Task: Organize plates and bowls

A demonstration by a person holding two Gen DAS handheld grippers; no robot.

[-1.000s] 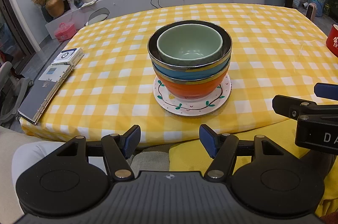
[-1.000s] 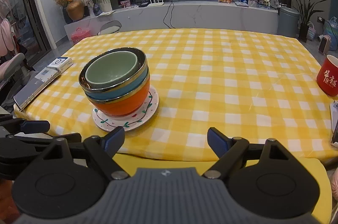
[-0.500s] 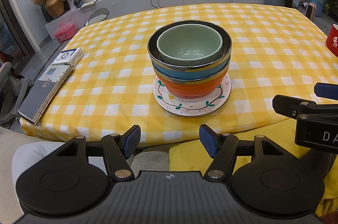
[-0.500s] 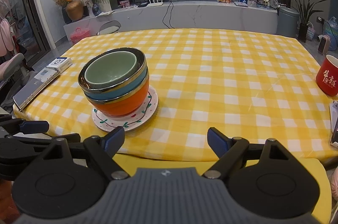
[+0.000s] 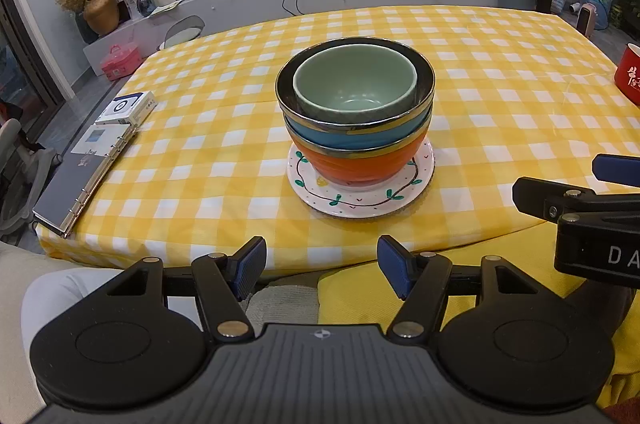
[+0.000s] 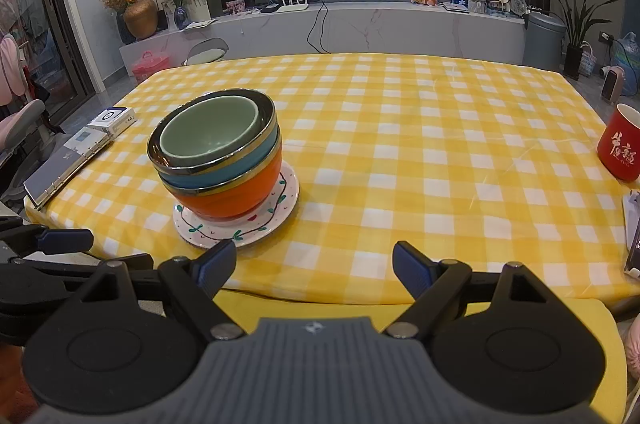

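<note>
Grey binder [image 5: 76, 183] at frame left | green bowl [image 5: 354, 85] nested in blue and orange bowls on plate [image 5: 360, 201], centre of table [image 5: 520, 95] | left gripper [image 5: 322, 266], right gripper [image 6: 314, 266]: jaws apart, empty | stacking looks finished; next, perhaps nothing | red mug [image 6: 620, 149], right: characters unreadable
</note>
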